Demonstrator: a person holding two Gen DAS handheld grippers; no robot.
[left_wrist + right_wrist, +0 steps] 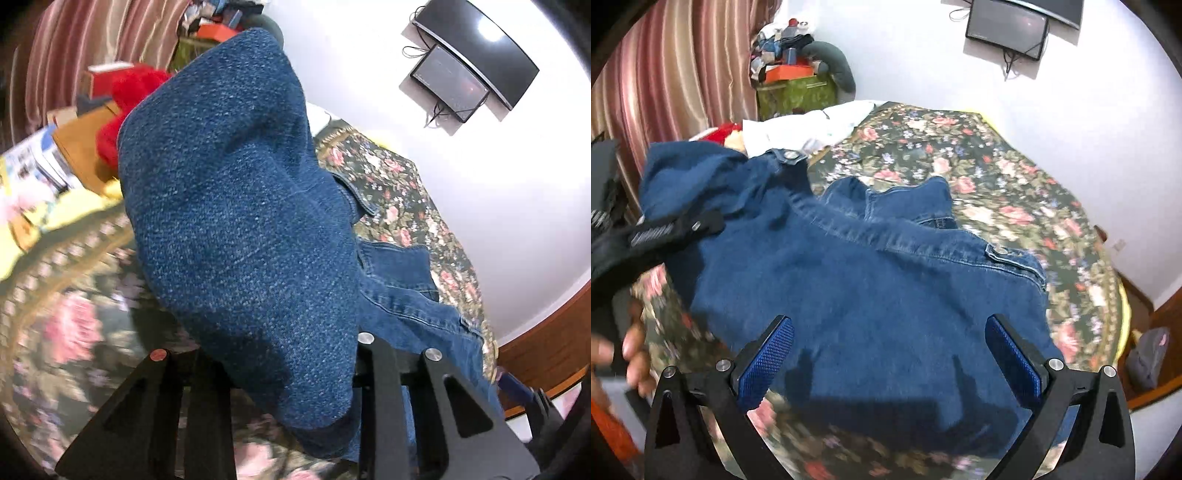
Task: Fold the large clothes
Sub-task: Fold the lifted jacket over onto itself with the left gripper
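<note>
A blue denim jacket (871, 295) lies spread on a bed with a dark floral cover (1015, 206). One side of it is lifted off the bed. In the left wrist view a big fold of the jacket (236, 206) bulges up between the black fingers (380, 373) and hides the tips, so my left gripper (291, 362) is shut on the jacket. The right wrist view shows that same left gripper (665, 229) at the jacket's raised left part. My right gripper (892, 354) hovers over the jacket's near hem, its blue pads (768, 362) wide apart with nothing pinched.
A white garment (812, 129) and a red plush thing (125, 96) lie at the bed's far end, beside boxes (794, 92) and a striped curtain (676, 74). Magazines (33, 162) sit at the left. A person's hand (635, 350) shows low left. A grey bag (1148, 358) lies on the floor.
</note>
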